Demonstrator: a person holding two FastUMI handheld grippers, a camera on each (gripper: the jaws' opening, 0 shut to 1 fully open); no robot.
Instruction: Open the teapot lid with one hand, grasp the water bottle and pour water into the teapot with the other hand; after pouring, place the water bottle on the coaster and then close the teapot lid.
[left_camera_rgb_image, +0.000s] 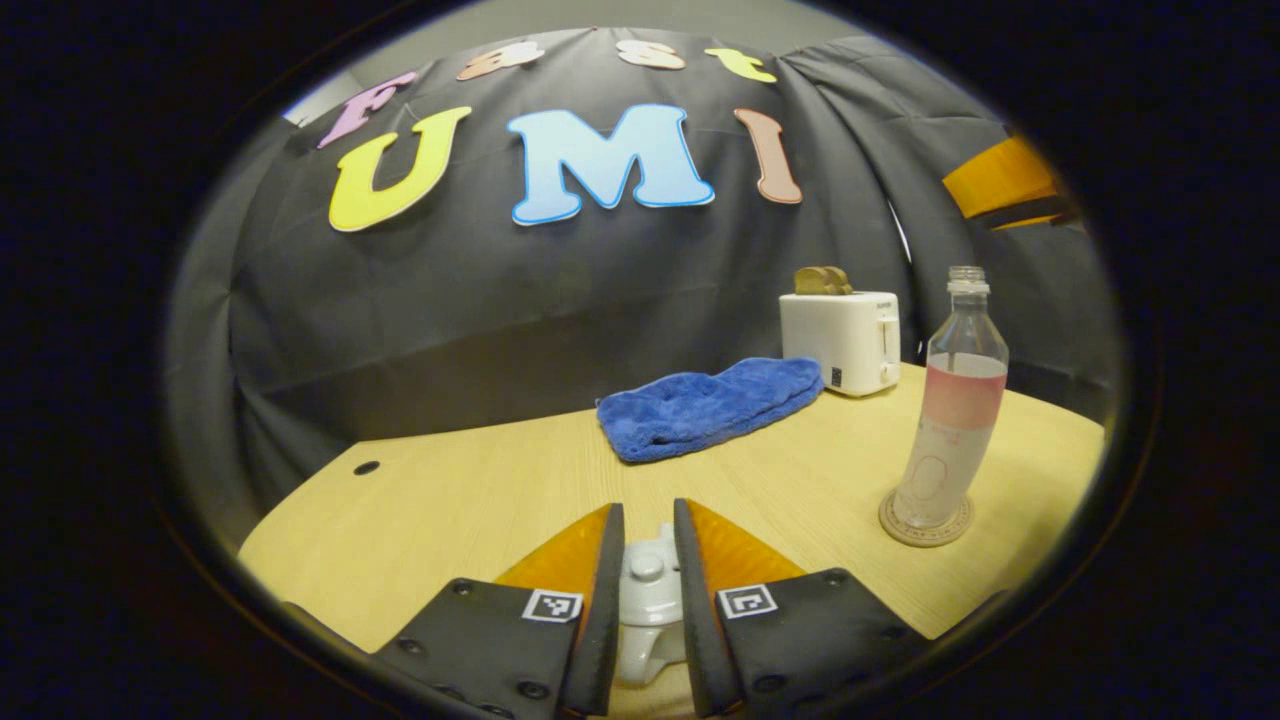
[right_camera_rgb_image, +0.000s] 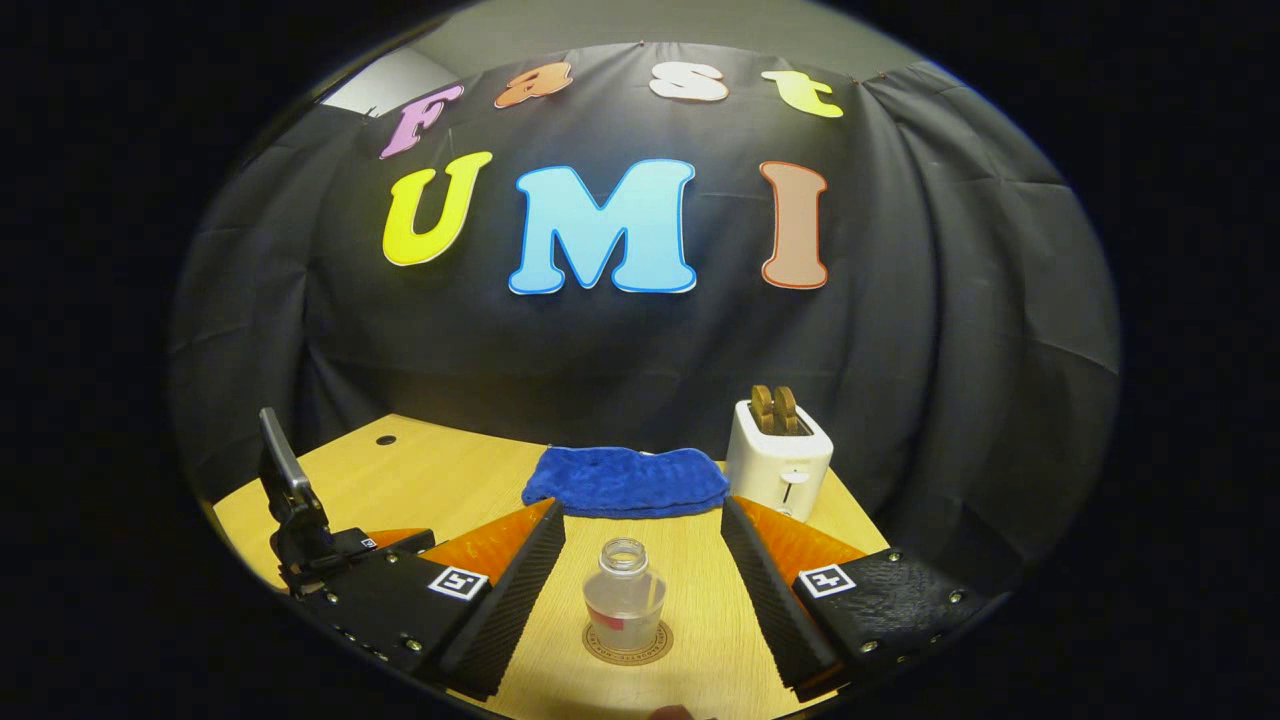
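Black cloth hung behind a pale wooden table (left_camera_rgb_image: 480, 480), where a rumpled blue towel (left_camera_rgb_image: 705, 405) lay toward the back, just beside a white toaster (left_camera_rgb_image: 840, 340) with two brown slices standing in its slots. A small dark mark sat low on the toaster's front, too small to read.

In the left gripper view the water bottle (left_camera_rgb_image: 952, 400) stood upright on a round coaster (left_camera_rgb_image: 925, 525) at the right, its long axis vertical, its open mouth pointing straight up with no cap on it. A pink band wrapped the bottle's middle above a pale label whose print was too blurred to make out. Faint lettering ran around the coaster's rim, also unreadable.

The left gripper (left_camera_rgb_image: 648, 590) hung close over the white teapot (left_camera_rgb_image: 645, 640), its fingers drawn in narrowly on either side of the teapot lid (left_camera_rgb_image: 647, 570) with its small round knob. Whether both fingers pressed the lid or merely flanked it could not be told. Square black-and-white markers sat on the finger mounts.

In the right gripper view the right gripper (right_camera_rgb_image: 640, 590) was spread wide, its fingers well apart on either side of the bottle and touching nothing; the bottle was seen from above, mouth toward the camera, standing on the coaster. The other gripper showed at the lower left.
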